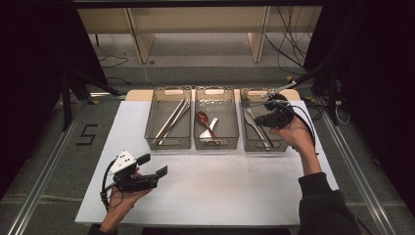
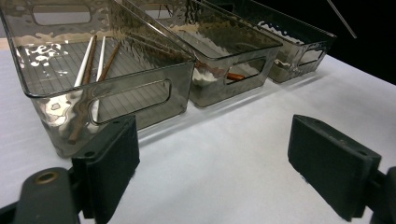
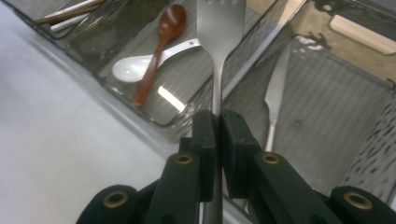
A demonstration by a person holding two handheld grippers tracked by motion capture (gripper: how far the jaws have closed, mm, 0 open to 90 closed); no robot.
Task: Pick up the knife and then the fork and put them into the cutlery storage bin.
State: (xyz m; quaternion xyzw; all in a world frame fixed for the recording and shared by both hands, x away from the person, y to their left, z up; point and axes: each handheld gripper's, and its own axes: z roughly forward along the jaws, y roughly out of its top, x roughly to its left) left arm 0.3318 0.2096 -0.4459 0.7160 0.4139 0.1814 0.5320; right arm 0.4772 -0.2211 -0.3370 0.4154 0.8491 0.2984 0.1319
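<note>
The fork [image 3: 217,51] is clamped upright between the right claw [image 3: 217,126] jaws.

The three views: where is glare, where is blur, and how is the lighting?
High view: dim, dark surround, white table brightest. Left gripper view: wavy glare on the nearest bin, left tongs soft. Right gripper view: bright sheen on the fork, right tongs slightly blurred.

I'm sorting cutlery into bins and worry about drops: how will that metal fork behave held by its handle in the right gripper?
The fork looks like polished steel, so probably stiff but slippery. The right gripper pinches only its narrow handle edge-on, with the wider head far beyond the fingers, so it may pivot or slide if swung quickly. Dropped into the right bin, it would likely clatter rather than break.
</note>
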